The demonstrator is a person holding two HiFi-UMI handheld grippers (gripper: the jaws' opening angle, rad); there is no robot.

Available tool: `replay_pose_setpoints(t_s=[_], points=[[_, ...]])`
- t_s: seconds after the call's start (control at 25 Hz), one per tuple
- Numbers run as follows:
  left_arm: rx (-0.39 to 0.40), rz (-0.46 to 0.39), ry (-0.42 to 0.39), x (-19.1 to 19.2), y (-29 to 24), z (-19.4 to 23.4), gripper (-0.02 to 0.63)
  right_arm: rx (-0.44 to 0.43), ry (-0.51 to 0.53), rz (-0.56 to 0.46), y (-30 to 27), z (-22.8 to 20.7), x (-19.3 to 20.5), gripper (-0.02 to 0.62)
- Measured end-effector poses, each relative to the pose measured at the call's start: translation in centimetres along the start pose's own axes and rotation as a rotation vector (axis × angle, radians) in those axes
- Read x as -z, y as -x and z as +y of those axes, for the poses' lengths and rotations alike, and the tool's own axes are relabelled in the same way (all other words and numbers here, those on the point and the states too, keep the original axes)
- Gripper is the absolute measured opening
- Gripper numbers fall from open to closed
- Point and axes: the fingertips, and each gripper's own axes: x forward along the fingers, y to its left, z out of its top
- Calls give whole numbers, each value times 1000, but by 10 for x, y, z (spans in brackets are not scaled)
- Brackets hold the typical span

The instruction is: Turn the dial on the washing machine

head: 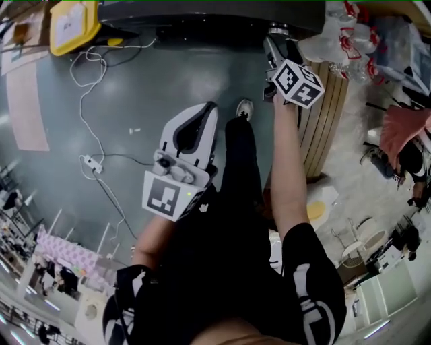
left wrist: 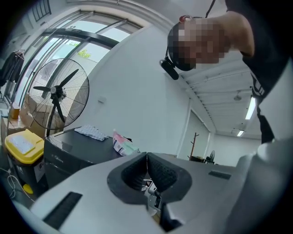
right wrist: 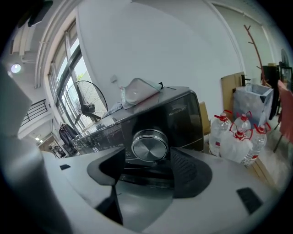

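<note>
The dark washing machine fills the middle of the right gripper view, with its round silver dial on the front panel. My right gripper stands open, its dark pads spread wider than the dial. The dial lies just ahead of them, between the two pads, and touches neither. In the head view the right gripper reaches up to the machine's front edge. My left gripper hangs lower over the floor. It is shut, its pads meet with nothing between them, and the machine lies off to its left.
A yellow-lidded bin stands left of the machine, and a cable with a power strip trails over the floor. Water bottles and wooden boards stand to the right. A fan is behind the machine, a packet on top.
</note>
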Motion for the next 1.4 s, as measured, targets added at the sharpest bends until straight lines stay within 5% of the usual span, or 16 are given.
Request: replay_pose_setpoints(t_s=[0.32, 0.52, 0.6, 0.92, 1.08, 1.16, 1.32, 1.4], points=[[5, 19, 21, 20, -2, 5, 22, 67, 68, -16, -13, -5, -8, 284], [13, 26, 19, 21, -3, 9, 22, 290, 493, 0, -15, 5, -5, 282], [13, 18, 21, 19, -2, 11, 23, 317, 545, -5, -16, 8, -4, 282], [17, 14, 27, 19, 5, 11, 22, 62, 102, -42, -17, 1, 0, 318], [17, 16, 31, 21, 6, 12, 23, 57, 67, -53, -19, -6, -1, 288], [13, 18, 29, 23, 6, 14, 23, 110, 165, -44, -19, -4, -1, 287], [0, 24, 26, 25, 7, 15, 22, 295, 545, 14, -20, 4, 2, 287], [1, 24, 26, 25, 8, 15, 23, 322, 597, 29, -20, 5, 2, 287]])
